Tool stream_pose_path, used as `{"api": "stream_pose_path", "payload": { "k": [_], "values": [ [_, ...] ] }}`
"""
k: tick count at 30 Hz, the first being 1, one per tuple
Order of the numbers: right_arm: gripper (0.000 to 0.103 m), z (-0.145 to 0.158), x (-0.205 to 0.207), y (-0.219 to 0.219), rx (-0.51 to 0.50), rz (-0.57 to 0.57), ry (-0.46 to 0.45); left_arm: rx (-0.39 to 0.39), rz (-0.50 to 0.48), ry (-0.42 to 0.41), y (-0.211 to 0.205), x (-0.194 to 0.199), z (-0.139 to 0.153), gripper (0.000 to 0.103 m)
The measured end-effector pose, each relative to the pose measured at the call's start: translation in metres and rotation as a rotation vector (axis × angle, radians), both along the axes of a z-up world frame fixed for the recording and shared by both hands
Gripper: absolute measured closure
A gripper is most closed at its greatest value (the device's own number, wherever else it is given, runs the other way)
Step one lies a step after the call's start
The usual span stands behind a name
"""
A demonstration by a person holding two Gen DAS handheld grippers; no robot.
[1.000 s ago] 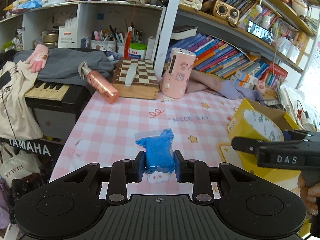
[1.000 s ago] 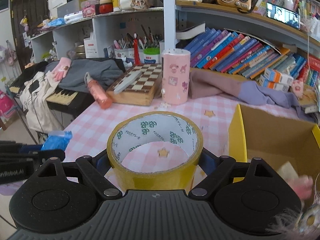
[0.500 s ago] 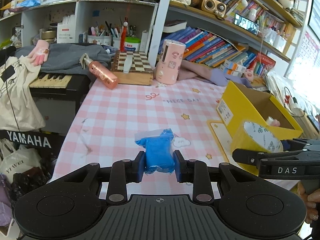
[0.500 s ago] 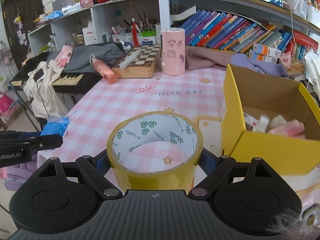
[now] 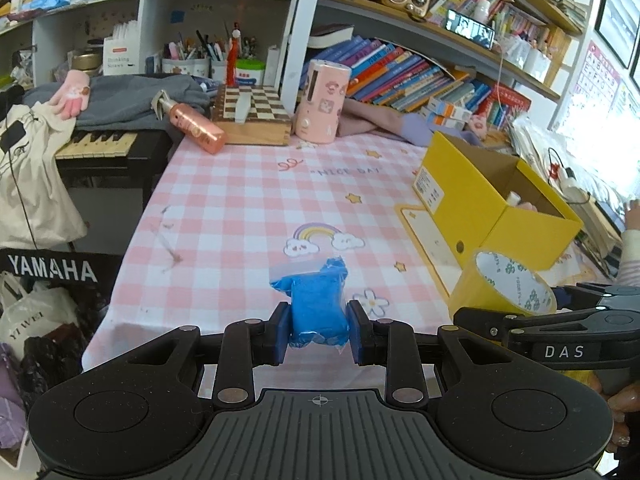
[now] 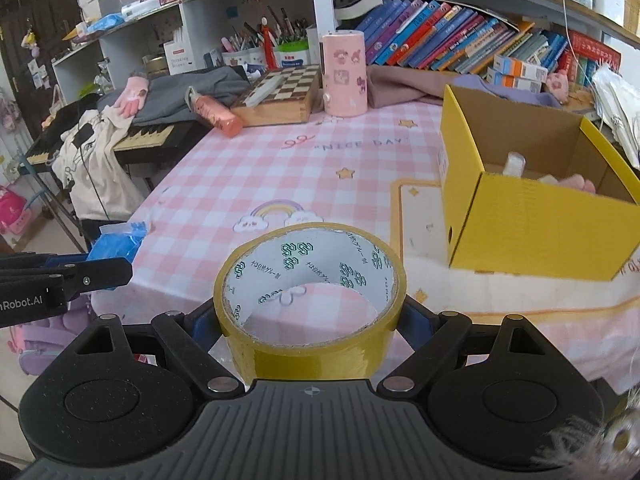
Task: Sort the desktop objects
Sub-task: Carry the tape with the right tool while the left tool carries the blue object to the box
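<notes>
My left gripper (image 5: 319,334) is shut on a blue packet (image 5: 316,304) in clear wrap, held above the near edge of the pink checked tablecloth (image 5: 248,208). A wide roll of yellow tape (image 6: 310,300) sits between the pads of my right gripper (image 6: 308,320), which is shut on it. The same tape roll (image 5: 506,288) shows at the right of the left wrist view, and the blue packet (image 6: 118,242) at the left of the right wrist view. An open yellow cardboard box (image 6: 532,196) holding a few small items stands on the table's right side.
A pink cylinder (image 5: 322,102), a wooden chessboard box (image 5: 254,116) and a copper spray bottle (image 5: 194,124) line the table's far edge. Bookshelves rise behind. A keyboard (image 5: 96,144) with clothes on it stands left of the table. A hand (image 5: 632,216) shows at far right.
Both grippers have pulled back toward the near edge of the table, each keeping its object. The far objects look smaller and the whole yellow box has come into view.
</notes>
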State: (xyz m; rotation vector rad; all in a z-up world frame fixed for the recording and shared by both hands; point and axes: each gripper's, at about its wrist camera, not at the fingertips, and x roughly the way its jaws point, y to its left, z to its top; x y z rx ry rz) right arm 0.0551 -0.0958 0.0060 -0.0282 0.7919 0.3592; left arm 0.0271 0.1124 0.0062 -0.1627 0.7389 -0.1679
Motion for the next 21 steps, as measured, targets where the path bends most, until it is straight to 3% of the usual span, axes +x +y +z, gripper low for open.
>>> {"api": "stream_pose_path", "payload": {
  "k": [10,21],
  "values": [
    [0.017,-0.015,-0.022,-0.008,-0.006,-0.049,0.065,-0.015,-0.069,0.053,-0.009,-0.007,-0.010,0.075],
    [0.017,-0.020,-0.047,-0.038,-0.020,-0.182,0.107,-0.031,-0.222,0.090,-0.041,0.000,-0.020,0.075]
  ]
}}
